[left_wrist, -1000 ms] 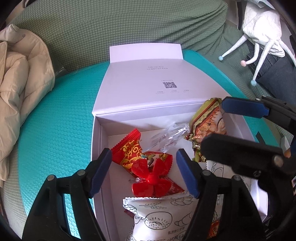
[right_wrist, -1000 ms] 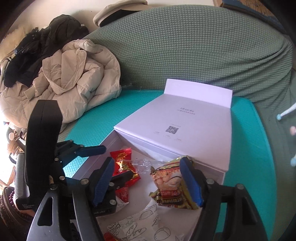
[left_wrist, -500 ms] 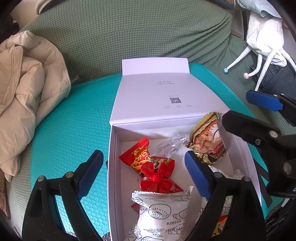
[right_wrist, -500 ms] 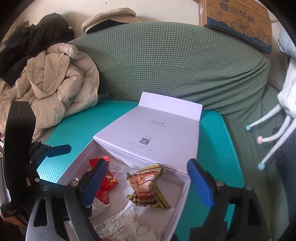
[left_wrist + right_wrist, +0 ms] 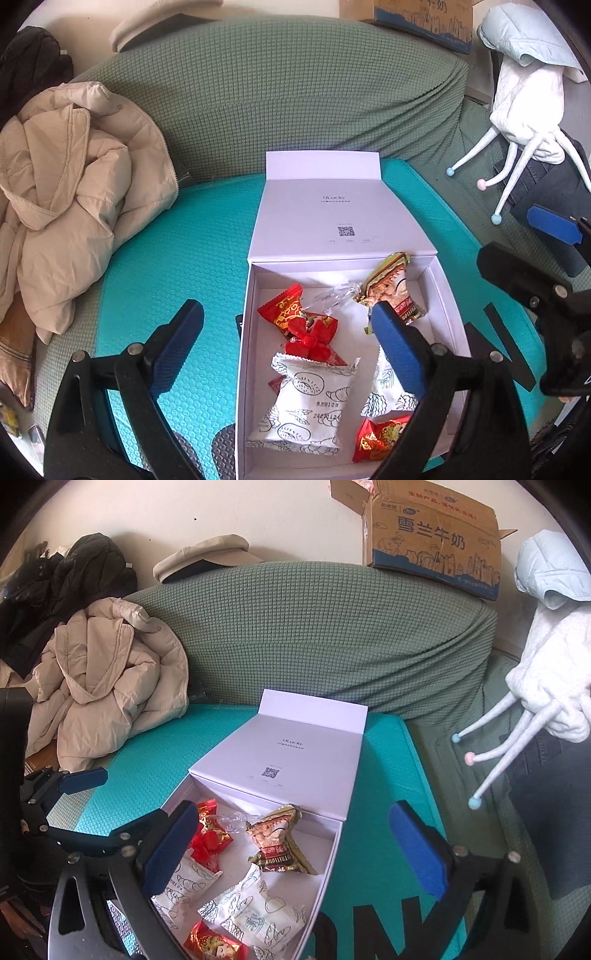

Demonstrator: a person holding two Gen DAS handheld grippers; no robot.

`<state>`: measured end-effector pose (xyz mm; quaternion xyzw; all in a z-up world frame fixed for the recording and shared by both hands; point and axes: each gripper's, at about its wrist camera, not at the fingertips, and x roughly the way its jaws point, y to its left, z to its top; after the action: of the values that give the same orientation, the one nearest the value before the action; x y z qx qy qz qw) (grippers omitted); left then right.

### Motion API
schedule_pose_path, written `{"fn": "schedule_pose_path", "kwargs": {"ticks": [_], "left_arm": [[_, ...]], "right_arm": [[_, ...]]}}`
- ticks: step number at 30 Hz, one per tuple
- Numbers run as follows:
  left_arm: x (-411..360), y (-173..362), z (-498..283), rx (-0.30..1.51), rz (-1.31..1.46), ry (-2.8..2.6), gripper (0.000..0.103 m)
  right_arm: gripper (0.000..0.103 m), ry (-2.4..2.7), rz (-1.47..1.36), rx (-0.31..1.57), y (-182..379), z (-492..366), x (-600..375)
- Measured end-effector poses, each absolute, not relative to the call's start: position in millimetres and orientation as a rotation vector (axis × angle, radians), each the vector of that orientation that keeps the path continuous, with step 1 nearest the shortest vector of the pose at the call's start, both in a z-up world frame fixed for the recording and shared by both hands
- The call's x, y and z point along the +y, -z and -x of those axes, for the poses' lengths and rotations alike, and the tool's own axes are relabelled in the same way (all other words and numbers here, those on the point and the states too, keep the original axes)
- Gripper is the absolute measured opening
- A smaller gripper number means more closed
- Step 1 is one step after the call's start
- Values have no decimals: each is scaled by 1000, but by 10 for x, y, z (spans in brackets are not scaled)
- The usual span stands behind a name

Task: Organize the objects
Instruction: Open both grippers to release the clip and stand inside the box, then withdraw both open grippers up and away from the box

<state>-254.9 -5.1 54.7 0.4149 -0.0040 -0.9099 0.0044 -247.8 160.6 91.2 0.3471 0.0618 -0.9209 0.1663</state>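
Since both grippers have pulled back and up from the box (image 5: 448,306) on the teal mat (image 5: 177,258), left gripper (image 5: 288,332) and right gripper (image 5: 295,842) gaping empty, the gold packet (image 5: 277,840) lies released near the box's far edge, suggesting that placement is finished.

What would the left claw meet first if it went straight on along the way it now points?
Probably the left wall of the white box or the teal mat beside it. The open left claw straddles that wall, empty. The red snack packet lies just inside; depth is unclear.
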Motion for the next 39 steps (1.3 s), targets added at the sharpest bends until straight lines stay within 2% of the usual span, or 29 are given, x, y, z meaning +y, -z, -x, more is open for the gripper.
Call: {"fn": "schedule_pose_path", "kwargs": {"ticks": [11,23,39], "left_arm": [[-82,-1114,1995,-23,-1200,2873,92],[-7,-1508,1303,-40,-1131,2885,92],[200,-1426,632,-88,-1178,2878,92]], "right_arm": [[103,2642,-935,229,-1337,1908,1667],[103,2683,-900,276,-1704,1177,1773],[103,2679,-951,290,-1567,463,1958]]}}
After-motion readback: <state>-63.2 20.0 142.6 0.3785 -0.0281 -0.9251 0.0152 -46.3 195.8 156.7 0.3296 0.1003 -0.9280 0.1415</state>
